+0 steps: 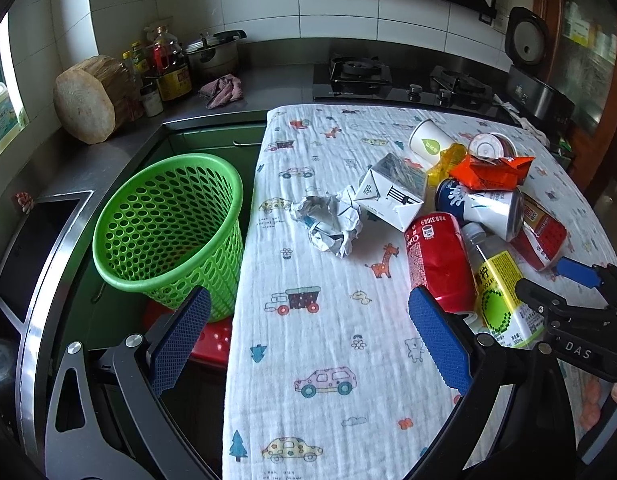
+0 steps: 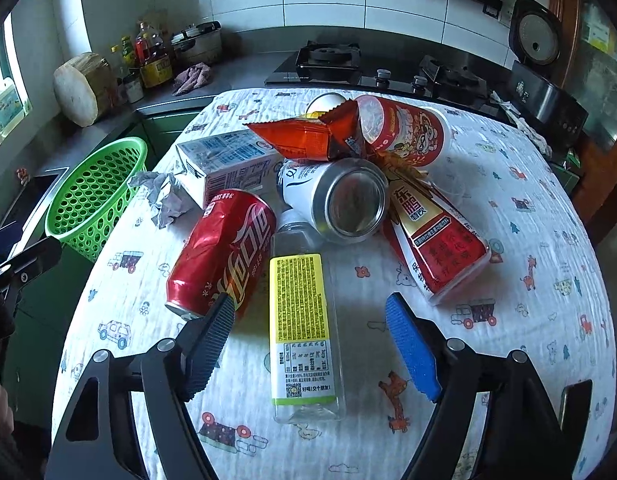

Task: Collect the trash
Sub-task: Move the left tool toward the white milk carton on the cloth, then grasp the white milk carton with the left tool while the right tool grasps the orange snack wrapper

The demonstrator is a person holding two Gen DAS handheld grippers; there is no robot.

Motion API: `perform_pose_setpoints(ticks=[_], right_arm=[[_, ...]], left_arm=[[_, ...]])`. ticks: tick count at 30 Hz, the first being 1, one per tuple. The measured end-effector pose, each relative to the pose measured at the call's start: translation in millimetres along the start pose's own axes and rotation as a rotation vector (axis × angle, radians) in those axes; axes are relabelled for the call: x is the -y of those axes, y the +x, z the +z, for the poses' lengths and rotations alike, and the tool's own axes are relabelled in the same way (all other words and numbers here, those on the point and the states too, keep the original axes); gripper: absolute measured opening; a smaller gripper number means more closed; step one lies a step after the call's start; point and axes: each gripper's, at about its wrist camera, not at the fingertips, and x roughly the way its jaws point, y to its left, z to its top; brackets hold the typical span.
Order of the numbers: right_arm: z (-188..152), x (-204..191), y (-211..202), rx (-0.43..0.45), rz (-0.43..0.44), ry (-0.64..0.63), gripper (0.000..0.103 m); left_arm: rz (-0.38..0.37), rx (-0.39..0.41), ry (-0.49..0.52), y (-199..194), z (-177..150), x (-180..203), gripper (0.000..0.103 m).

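A pile of trash lies on the patterned cloth (image 1: pixel 308 344): crumpled paper (image 1: pixel 328 222), a white carton (image 1: pixel 392 192), a red cola can (image 2: pixel 224 252), a clear bottle with a yellow label (image 2: pixel 300 332), a silver can (image 2: pixel 340 200), an orange wrapper (image 2: pixel 312 136), a red noodle cup (image 2: pixel 408 128) and a red pouch (image 2: pixel 436 240). A green mesh bin (image 1: pixel 168 232) stands left of the table. My left gripper (image 1: pixel 308 340) is open and empty above the table's left edge. My right gripper (image 2: pixel 312 344) is open, its fingers on either side of the yellow-label bottle.
A steel counter with a sink (image 1: pixel 40 232), a wooden block (image 1: pixel 88 100), bottles and a pot runs along the left and back. A gas stove (image 1: pixel 404 80) sits behind the table. A rice cooker (image 1: pixel 536 76) stands at the right. A red stool (image 1: pixel 212 340) is under the bin.
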Motion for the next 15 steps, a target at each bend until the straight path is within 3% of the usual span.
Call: perform_pose_setpoints(ticks=[15], right_arm=[[63, 22, 0, 0.055, 0.051, 0.033, 0.076]], left_arm=[[-0.076, -0.003, 0.108, 40, 43, 16, 0.097]])
